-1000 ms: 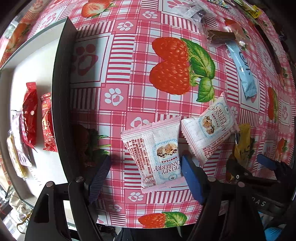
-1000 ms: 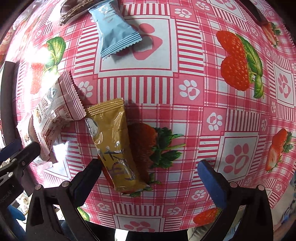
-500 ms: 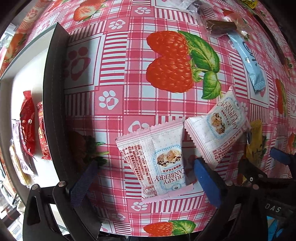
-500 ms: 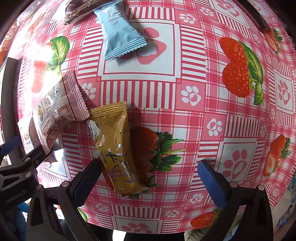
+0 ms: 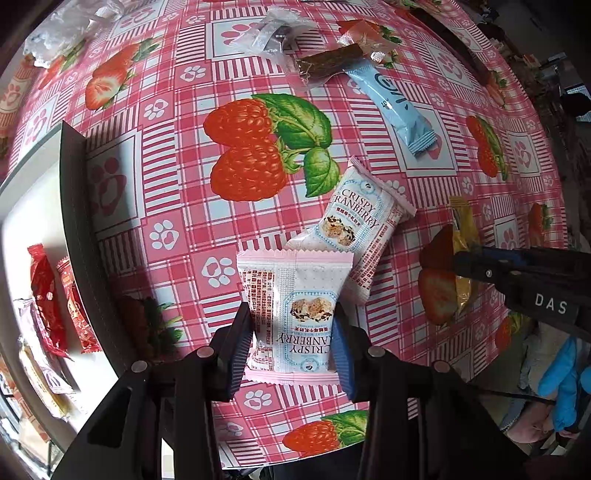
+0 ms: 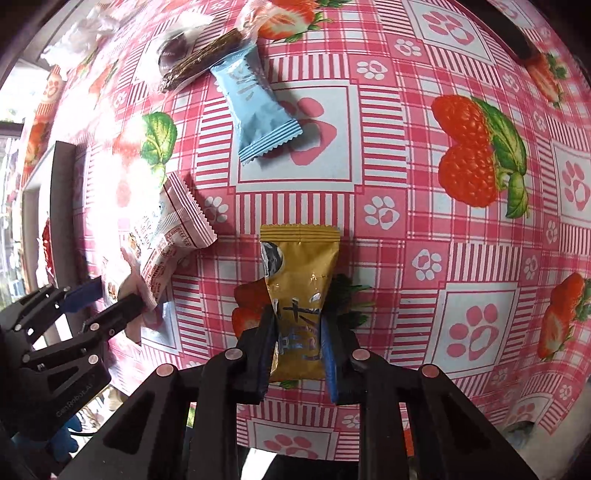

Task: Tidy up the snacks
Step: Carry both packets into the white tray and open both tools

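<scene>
My left gripper (image 5: 290, 347) is shut on a white-and-pink Crispy Cranberry packet (image 5: 293, 299), its blue pads pressed on both sides. A second Crispy Cranberry packet (image 5: 360, 229) lies just beyond it, touching. My right gripper (image 6: 297, 345) is shut on a gold snack packet (image 6: 299, 291), which pinches in at the pads. In the left wrist view the right gripper (image 5: 517, 277) shows at the right, over the gold packet (image 5: 461, 236). In the right wrist view the left gripper (image 6: 96, 302) shows at the left.
A white tray with a dark rim (image 5: 75, 206) at the left holds red packets (image 5: 46, 295) and others. A light blue packet (image 5: 399, 107), a brown bar (image 5: 332, 62) and a clear wrapper (image 5: 269, 35) lie farther back on the strawberry tablecloth (image 5: 177, 155).
Both grippers went from open to shut: the left closed on the near cranberry packet, the right on the gold packet. Both packets now point straight ahead between the fingers.
</scene>
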{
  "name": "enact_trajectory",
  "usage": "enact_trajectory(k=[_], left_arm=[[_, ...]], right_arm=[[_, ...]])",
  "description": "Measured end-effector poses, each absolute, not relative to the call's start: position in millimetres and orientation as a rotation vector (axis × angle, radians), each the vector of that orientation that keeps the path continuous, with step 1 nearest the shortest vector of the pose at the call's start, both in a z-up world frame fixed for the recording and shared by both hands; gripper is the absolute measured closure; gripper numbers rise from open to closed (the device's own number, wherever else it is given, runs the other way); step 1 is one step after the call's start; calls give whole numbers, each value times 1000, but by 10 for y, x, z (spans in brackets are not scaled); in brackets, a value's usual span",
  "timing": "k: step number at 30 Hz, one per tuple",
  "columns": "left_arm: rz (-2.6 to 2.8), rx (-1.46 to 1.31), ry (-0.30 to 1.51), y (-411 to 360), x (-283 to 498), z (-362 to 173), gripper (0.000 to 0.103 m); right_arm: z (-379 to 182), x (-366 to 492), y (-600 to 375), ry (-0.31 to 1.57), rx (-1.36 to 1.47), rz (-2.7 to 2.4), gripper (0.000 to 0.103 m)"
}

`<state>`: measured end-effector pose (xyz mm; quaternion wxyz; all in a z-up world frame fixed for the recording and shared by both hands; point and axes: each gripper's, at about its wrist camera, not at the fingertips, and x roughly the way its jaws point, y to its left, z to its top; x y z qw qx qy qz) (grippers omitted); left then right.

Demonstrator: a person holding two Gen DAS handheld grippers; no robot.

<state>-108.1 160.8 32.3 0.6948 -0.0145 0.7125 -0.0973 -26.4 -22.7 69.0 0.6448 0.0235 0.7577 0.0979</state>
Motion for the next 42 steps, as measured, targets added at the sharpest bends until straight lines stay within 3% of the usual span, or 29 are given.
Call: enact_trajectory(k=[4, 13, 26, 42], left_arm=[[-218, -64, 1568, 1772, -1161, 508, 59], [-186, -72, 1498, 2164, -1245, 788, 59], [-13, -209, 1419, 2925, -1266, 813, 59], [223, -364, 1400, 4011, -1523, 706, 59]], right_arm=[[768, -328, -415, 1731, 185, 217, 79], [865, -298, -433, 1736, 196, 246, 79], [1253, 82, 728, 1692, 19, 445, 79], [1197, 142, 2209, 1662, -152, 725, 79]])
